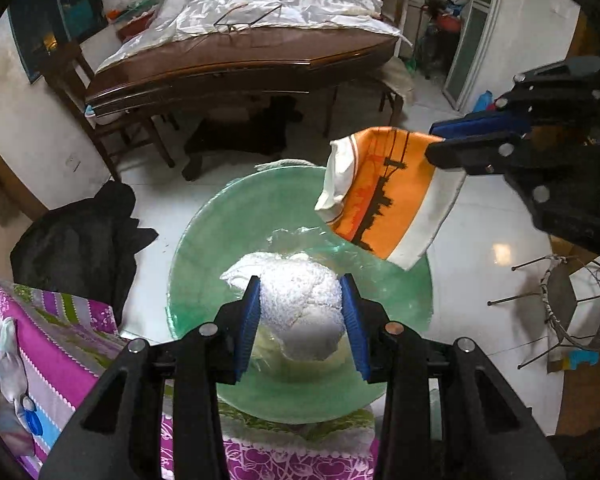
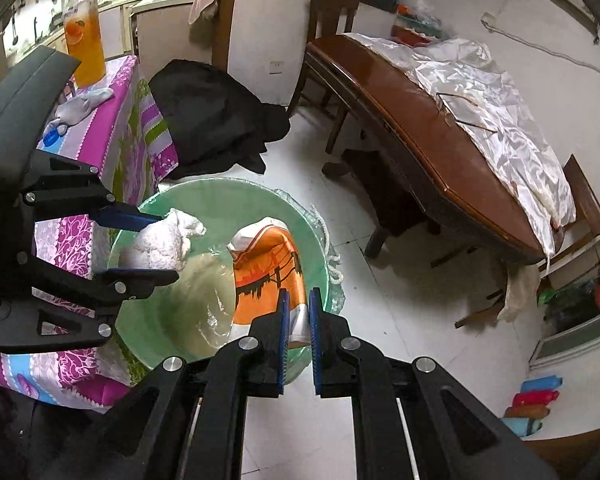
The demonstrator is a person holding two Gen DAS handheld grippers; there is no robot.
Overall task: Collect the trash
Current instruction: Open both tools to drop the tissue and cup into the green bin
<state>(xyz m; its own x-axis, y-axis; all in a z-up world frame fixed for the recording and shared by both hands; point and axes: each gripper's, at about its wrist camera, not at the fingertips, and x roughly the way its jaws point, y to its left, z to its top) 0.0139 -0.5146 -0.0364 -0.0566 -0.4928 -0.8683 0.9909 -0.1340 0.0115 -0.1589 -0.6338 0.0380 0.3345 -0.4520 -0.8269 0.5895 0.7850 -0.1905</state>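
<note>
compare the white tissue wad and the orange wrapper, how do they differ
The white tissue wad is crumpled, bulky and plain; the orange wrapper is flat, thin and printed with a dark skyline. The wad fills the left gripper's half-spread jaws; the wrapper is pinched by its edge in the right gripper. Both hang over the green bin.

green basin near rim hidden behind gripper at 6 o'clock; tissue wad underside blurred; patterned cloth cut off at 8 o'clock.
</note>
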